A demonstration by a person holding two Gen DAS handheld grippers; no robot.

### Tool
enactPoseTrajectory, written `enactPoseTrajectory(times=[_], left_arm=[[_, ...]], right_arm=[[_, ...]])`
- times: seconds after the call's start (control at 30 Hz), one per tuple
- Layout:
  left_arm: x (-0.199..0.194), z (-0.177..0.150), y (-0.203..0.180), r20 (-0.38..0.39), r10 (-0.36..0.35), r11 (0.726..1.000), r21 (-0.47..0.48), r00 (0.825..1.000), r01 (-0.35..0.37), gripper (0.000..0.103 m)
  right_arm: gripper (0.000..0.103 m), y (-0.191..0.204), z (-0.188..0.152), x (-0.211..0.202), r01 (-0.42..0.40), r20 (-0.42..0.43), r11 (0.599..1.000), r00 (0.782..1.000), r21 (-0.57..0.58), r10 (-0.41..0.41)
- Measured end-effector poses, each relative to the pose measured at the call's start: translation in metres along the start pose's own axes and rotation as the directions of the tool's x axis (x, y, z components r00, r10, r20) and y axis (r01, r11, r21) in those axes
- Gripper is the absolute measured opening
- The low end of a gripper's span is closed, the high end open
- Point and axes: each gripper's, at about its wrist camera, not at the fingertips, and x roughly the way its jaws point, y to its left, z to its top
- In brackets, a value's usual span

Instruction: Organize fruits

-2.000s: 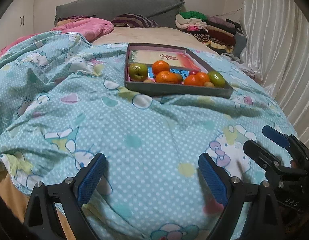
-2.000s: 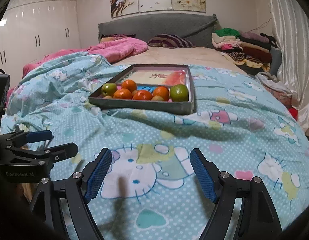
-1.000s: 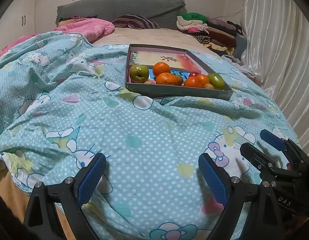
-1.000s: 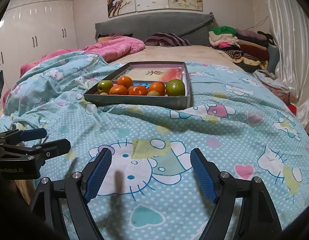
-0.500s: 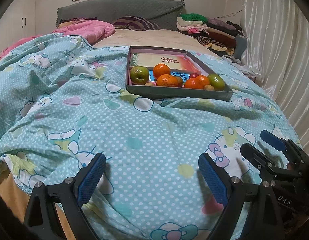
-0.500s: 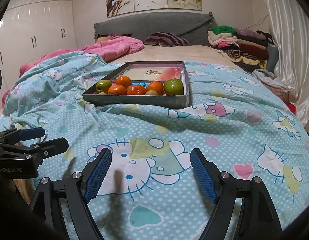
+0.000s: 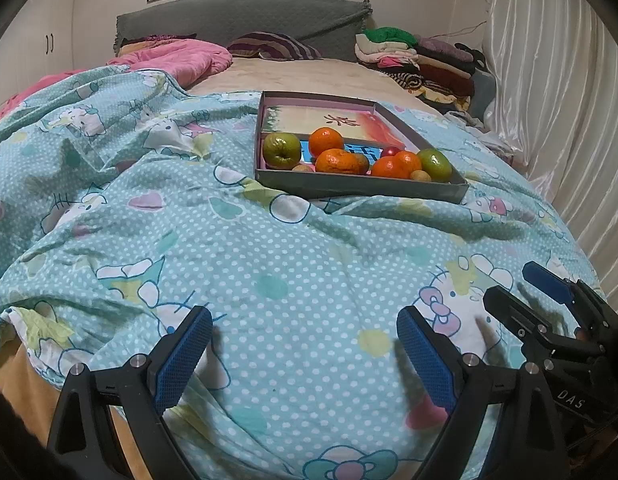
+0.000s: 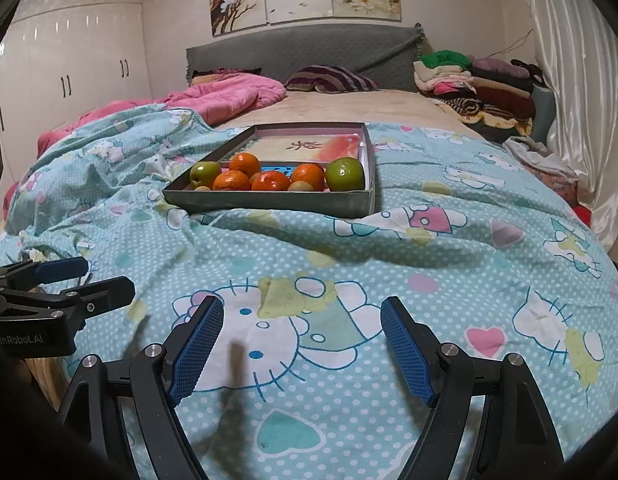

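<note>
A shallow grey box tray (image 7: 361, 190) (image 8: 269, 200) lies on the bed. At its near end are two green apples (image 7: 281, 150) (image 8: 345, 174), several oranges (image 7: 337, 161) (image 8: 271, 181) and a few small brown fruits (image 7: 421, 176). My left gripper (image 7: 305, 354) is open and empty, low over the near end of the quilt, well short of the tray. My right gripper (image 8: 303, 346) is open and empty too, beside it; it shows in the left wrist view (image 7: 521, 292).
A blue cartoon-print quilt (image 7: 229, 248) covers the bed, rumpled around the tray. A pink duvet (image 8: 229, 96) lies at the far left, folded clothes (image 8: 469, 80) at the far right. Curtains (image 7: 569, 100) hang at the right, wardrobes (image 8: 69, 72) stand left.
Both grippers have drifted slightly over the quilt; the tray sits a little lower in both views. Both stay open and empty. The fruit has not moved.
</note>
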Motion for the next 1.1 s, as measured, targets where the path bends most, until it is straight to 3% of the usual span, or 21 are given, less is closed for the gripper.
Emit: enactPoseTrajectory(times=[1.1], left_arm=[[0.0063,-0.0024,-0.0019,-0.033,-0.013,1.000,0.004,0.999,0.014,0.094]], right_arm=[[0.082,0.0011,-0.0007,0.0019,-0.007,-0.005,1.000,1.000,0.003,0.007]])
